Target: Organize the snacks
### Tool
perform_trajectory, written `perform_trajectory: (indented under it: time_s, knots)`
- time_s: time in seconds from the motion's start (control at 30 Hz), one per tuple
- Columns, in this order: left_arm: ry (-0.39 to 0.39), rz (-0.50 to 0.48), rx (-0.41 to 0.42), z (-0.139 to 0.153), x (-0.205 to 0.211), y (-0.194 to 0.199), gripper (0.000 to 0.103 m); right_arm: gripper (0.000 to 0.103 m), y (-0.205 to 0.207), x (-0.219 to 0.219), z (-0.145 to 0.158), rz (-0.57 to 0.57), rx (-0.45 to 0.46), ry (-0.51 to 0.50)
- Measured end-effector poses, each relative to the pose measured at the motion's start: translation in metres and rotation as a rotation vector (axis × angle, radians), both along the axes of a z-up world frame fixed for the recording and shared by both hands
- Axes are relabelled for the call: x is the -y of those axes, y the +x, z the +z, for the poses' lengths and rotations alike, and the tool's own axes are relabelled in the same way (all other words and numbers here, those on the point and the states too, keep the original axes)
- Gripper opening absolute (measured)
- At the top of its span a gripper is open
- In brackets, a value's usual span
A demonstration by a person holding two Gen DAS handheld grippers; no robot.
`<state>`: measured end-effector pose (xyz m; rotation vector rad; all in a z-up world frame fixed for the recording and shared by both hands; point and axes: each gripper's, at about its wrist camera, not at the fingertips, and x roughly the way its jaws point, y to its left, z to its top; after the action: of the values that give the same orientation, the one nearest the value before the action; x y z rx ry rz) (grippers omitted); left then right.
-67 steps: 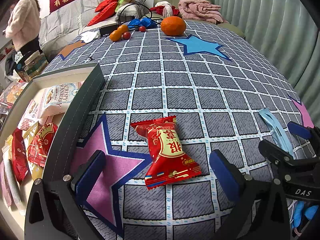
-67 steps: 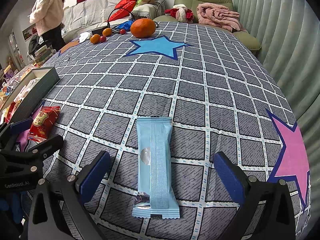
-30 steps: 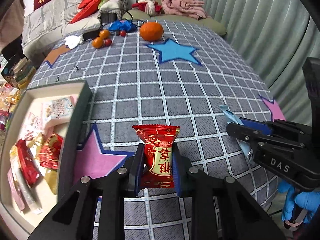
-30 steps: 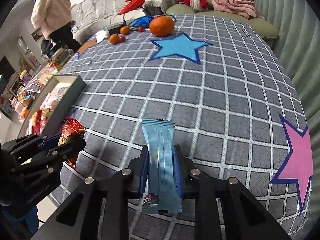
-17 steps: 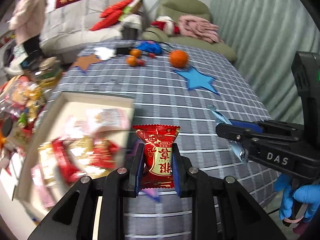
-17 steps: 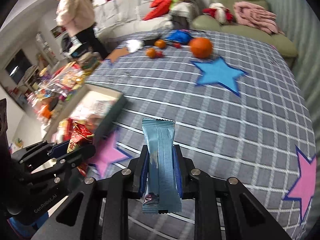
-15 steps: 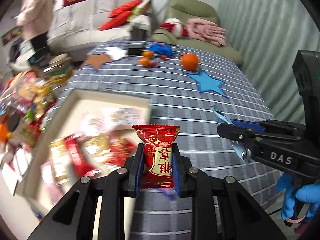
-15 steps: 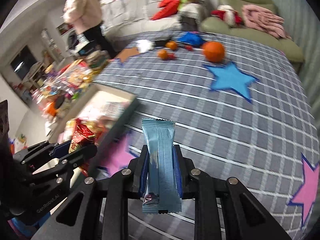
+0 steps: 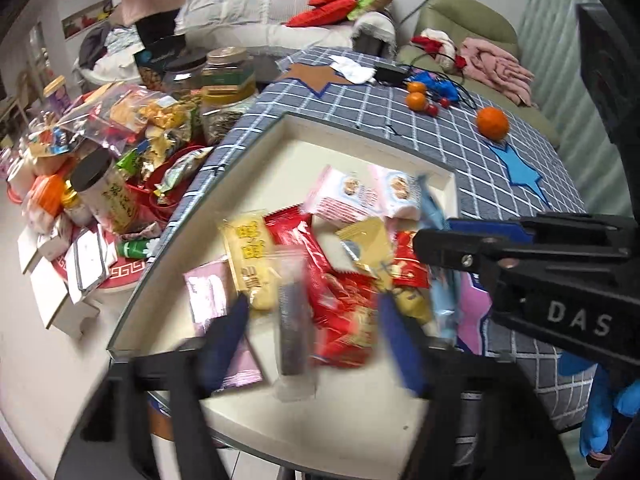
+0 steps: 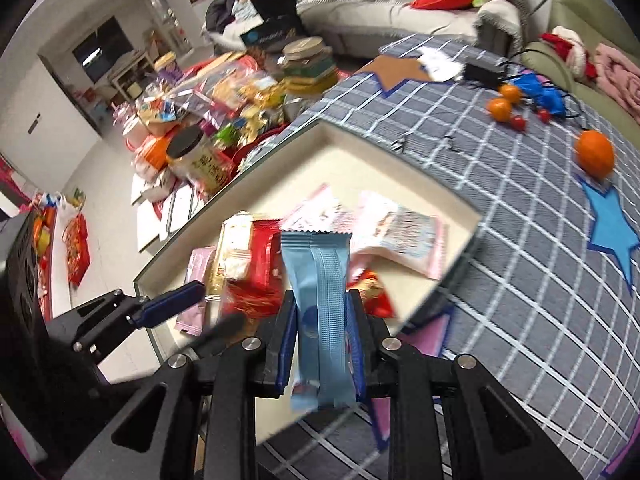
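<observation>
A shallow cream tray (image 9: 360, 130) with dark outer walls is sitting at the edge of a tabletop (image 9: 520, 216) covered in a grey checked cloth, and both claws are hovering over it.

The right claw (image 10: 320, 344) is clenched on one pale blue snack bar (image 10: 320, 312). The bar is standing upright between the pads, its long axis running along the fingers, its crimped top end pointing away from the claw toward the tray's far wall. The tray floor is lying directly beneath and just ahead of this claw, near the tray's tabletop-side wall, so letting go here would probably drop the bar inside.

The left claw (image 9: 312, 344) is standing over the near middle of the tray with its jaws released; they have just been opening, and nothing is pinched between them. Below the gap a red wrapped candy (image 9: 344, 312) is lying blurred on the heap, well inside the tray. The left claw is further into the tray; the right is closer to its tabletop-side wall.

Counted: one tray, two claws, one blue bar in the air. In the tray there are roughly ten packets, too blurred and overlapped to count exactly: several red, two yellow, two pink, a pair of white-and-pink pouches. On the cloth beyond are three oranges, one large orange (image 9: 492, 122) and two small, plus some small red fruits.
</observation>
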<state>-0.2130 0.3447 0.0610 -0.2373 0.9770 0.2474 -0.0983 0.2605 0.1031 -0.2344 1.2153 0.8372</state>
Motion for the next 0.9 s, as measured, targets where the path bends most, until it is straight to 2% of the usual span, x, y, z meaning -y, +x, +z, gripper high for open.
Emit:
perform_trajectory:
  time_s: [0.13,0.17,0.2,0.23,0.27,0.43,0.47,0.5,0.7,0.9]
  knots:
    - [0.015,0.01,-0.014,-0.003,-0.005,0.0,0.085,0.027,0.001,-0.01,-0.006,0.017,-0.012,-0.04]
    - [0.016,0.018,-0.028,-0.006,-0.006,0.0,0.087,0.04,0.001,-0.011,-0.006,0.018,-0.011,-0.046]
    - [0.018,0.029,-0.047,-0.009,-0.007,0.001,0.087,0.068,0.001,-0.012,-0.006,0.016,-0.008,-0.054]
    - [0.018,0.038,-0.071,-0.012,-0.009,0.003,0.087,0.078,0.0,-0.011,-0.005,0.013,0.01,-0.064]
    - [0.021,0.051,-0.09,-0.017,-0.011,0.004,0.087,0.081,0.0,-0.011,-0.003,0.016,0.02,-0.069]
    - [0.035,0.076,-0.089,-0.023,-0.016,0.0,0.087,0.081,-0.005,-0.019,-0.004,0.055,0.06,-0.139]
    - [0.049,0.083,-0.088,-0.023,-0.016,-0.002,0.087,0.087,-0.005,-0.02,-0.005,0.056,0.065,-0.149]
    - [0.056,0.085,-0.091,-0.023,-0.017,-0.002,0.088,0.103,-0.005,-0.021,-0.006,0.054,0.068,-0.157]
    - [0.037,0.081,-0.127,-0.026,-0.019,-0.003,0.088,0.103,-0.005,-0.023,-0.007,0.056,0.074,-0.168]
    - [0.062,0.081,-0.136,-0.028,-0.017,-0.003,0.088,0.103,-0.009,-0.024,-0.009,0.074,0.093,-0.189]
